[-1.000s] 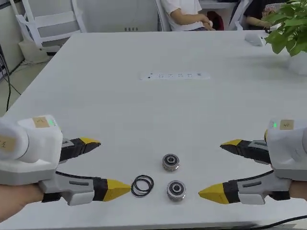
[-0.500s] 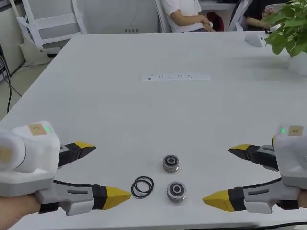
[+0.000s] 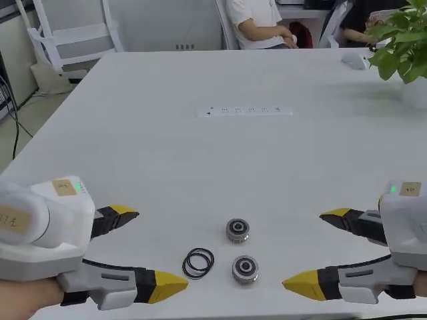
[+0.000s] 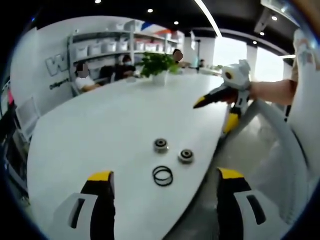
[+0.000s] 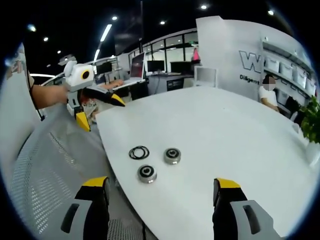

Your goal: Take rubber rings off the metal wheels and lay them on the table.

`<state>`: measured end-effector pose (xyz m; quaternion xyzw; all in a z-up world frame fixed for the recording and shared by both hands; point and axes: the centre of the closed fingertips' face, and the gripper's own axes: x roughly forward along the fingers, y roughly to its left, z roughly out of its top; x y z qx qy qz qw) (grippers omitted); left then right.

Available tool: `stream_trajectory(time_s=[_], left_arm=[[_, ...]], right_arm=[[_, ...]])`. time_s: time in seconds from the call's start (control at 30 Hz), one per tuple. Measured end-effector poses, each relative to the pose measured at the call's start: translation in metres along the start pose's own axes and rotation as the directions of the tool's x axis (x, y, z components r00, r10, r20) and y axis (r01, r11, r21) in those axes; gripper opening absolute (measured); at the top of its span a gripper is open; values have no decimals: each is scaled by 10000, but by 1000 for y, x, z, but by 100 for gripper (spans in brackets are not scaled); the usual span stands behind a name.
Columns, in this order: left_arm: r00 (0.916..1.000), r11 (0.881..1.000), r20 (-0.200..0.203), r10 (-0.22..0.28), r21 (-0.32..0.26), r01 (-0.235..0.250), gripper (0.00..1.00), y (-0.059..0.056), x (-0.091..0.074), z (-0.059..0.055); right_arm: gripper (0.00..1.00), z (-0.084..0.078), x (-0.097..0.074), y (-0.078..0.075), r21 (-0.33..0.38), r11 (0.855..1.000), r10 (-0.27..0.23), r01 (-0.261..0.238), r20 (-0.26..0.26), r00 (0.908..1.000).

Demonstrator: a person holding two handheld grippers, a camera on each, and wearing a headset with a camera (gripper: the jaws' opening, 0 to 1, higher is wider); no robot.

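Observation:
Two small metal wheels sit near the table's front edge: the far wheel and the near wheel. Black rubber rings lie stacked flat on the table, left of the wheels. My left gripper is open, hovering left of the rings. My right gripper is open, right of the wheels. Neither holds anything.
A white power strip lies mid-table. A potted plant stands at the far right. People sit on chairs beyond the far edge. The white table ends just below the wheels.
Both grippers have drawn back slightly toward me and lower in the view, staying open. Wheels and rings have not moved; the camera shifted a little.

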<state>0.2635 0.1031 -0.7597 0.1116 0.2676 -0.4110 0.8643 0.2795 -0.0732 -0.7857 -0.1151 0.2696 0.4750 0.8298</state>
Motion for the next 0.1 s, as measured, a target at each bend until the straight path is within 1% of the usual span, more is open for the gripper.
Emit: stream_trajectory(time_s=[0.1], left_arm=[[10000, 10000, 46, 26, -66, -26, 85, 0, 0, 1]], right_arm=[[85, -1, -1, 0, 15, 10000, -12, 12, -33, 10000]])
